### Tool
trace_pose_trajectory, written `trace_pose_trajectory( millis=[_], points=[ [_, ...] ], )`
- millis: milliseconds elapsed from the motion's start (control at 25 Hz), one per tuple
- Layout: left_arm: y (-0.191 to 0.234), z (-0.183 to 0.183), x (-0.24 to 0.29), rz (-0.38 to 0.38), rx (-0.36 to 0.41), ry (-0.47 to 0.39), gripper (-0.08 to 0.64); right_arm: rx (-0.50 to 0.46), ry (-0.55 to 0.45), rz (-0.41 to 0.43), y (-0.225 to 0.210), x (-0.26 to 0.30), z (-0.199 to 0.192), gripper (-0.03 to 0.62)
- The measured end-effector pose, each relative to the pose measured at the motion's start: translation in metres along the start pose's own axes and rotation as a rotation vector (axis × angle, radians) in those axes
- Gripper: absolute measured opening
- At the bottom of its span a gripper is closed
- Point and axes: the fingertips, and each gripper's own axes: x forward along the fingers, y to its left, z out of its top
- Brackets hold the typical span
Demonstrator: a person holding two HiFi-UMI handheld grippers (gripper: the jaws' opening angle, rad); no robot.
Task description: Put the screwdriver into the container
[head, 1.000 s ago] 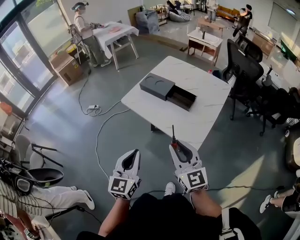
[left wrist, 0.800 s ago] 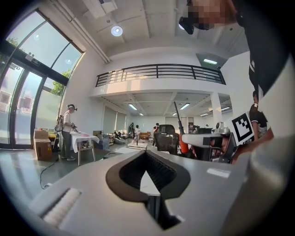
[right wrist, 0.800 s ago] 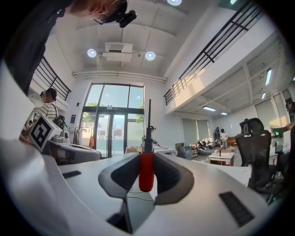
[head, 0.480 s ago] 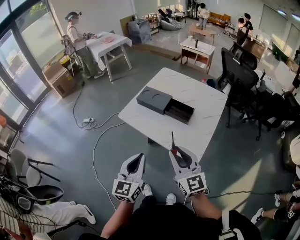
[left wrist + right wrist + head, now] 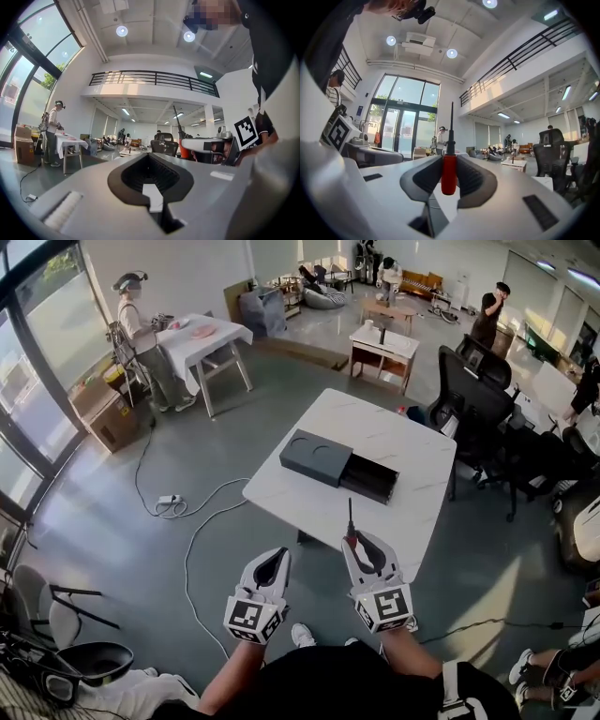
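My right gripper point(image 5: 355, 540) point(image 5: 449, 161) is shut on the red handle of the screwdriver point(image 5: 449, 172). Its thin black shaft point(image 5: 350, 514) sticks out forward past the jaw tips. The container point(image 5: 317, 457) is a dark grey box on the white table point(image 5: 403, 442), with its drawer point(image 5: 369, 479) pulled out toward the right. The screwdriver tip is in front of the table's near edge, short of the drawer. Low beside the right gripper, my left gripper point(image 5: 273, 557) point(image 5: 150, 159) is shut with nothing between its pads.
A black office chair point(image 5: 473, 385) stands at the table's right side. Cables point(image 5: 192, 521) run over the grey floor to the left. A person stands at a covered table point(image 5: 202, 338) at the far left. More people and furniture are in the background.
The head view has shifted and the table now sits slightly nearer and more to the right. Both grippers keep their pose; the screwdriver stays clamped in the right one.
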Motion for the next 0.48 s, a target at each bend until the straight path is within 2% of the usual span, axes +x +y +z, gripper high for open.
trace_pose_trajectory(
  millis=[200, 480],
  points=[
    [0.026, -0.001, -0.002, -0.044, 0.015, 0.008, 0.009, -0.044, -0.007, -0.003, 0.020, 0.020, 0.007, 0.097],
    [0.036, 0.004, 0.012, -0.096, 0.019, -0.011, 0.009, -0.065, 0.004, -0.053, 0.012, 0.026, 0.013, 0.097]
  ],
)
